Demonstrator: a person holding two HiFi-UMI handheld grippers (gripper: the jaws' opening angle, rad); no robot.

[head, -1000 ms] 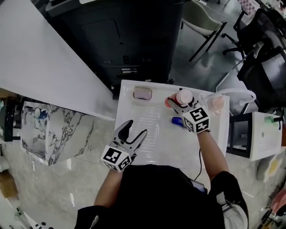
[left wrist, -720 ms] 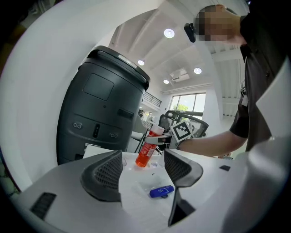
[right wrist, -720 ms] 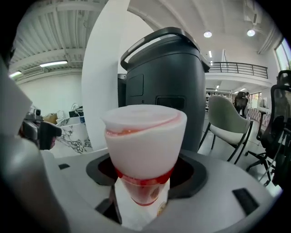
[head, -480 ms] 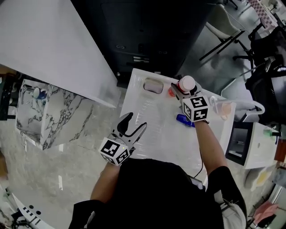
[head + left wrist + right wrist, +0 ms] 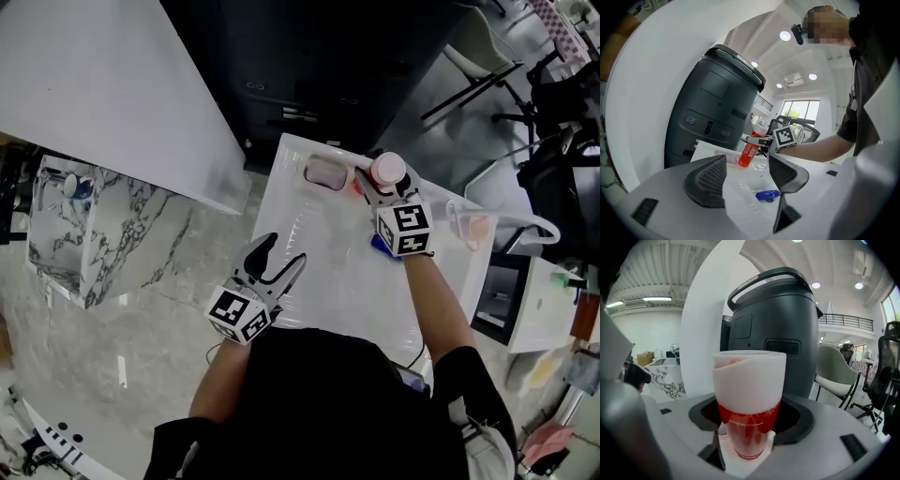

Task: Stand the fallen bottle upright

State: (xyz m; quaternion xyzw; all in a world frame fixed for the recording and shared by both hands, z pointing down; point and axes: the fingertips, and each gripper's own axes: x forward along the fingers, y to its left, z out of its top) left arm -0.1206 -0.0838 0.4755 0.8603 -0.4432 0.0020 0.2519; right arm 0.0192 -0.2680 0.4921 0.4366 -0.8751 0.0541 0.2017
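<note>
Bottle [image 5: 387, 170] has moved closer to the dish [image 5: 325, 173] and looks upright, right tongs [image 5: 382, 190] clamped round it. Left tongs [image 5: 284, 253] gape wide, holding nothing, well back from the dish. Just needs letting go imo.

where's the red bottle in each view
Head view: red bottle, upper middle, at the white table's far end.
Left gripper view: bottle at centre, beyond the open jaws.
Right gripper view: bottle at centre, between the jaws.
Shared landmark: the dark grey machine behind it.
</note>
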